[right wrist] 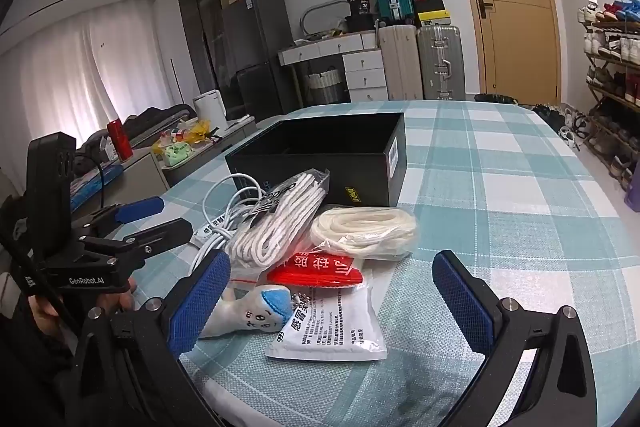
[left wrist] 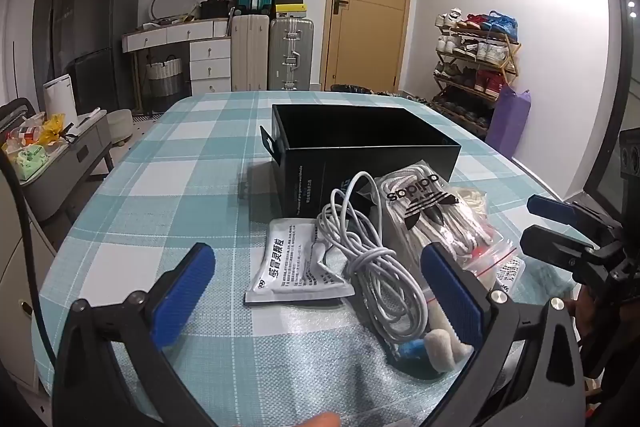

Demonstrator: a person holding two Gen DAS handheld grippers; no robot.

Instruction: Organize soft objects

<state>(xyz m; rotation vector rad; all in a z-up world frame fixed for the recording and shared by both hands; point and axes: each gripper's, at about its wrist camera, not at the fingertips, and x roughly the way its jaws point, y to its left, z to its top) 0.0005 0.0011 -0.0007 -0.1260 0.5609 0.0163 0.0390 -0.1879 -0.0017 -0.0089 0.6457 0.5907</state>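
Lying on the checked desk (right wrist: 500, 187) before the black box (right wrist: 320, 151), left to right: coiled white cable (left wrist: 372, 259), bagged Adidas laces (right wrist: 276, 227), cream cord bundle (right wrist: 364, 227). All looking light and floppy; pinching mid-bundle is appearing best. Left tool (left wrist: 316, 291) and right tool (right wrist: 332, 303) are hovering spread, empty.

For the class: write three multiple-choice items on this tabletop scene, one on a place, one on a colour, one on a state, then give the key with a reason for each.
1. Where is the black box relative to the pile of soft things?
A. behind it, farther from the cameras
B. under it
C. on the floor

2. What colour is the small printed packet between the rope bundles and the white sachet?
A. green
B. red
C. yellow

3. How does the left gripper stand?
A. shut on the cable
B. shut on nothing
C. open

Key: 1 A, the box stands beyond the pile; 2 B, the packet is red; 3 C, its fingers are spread with nothing held.
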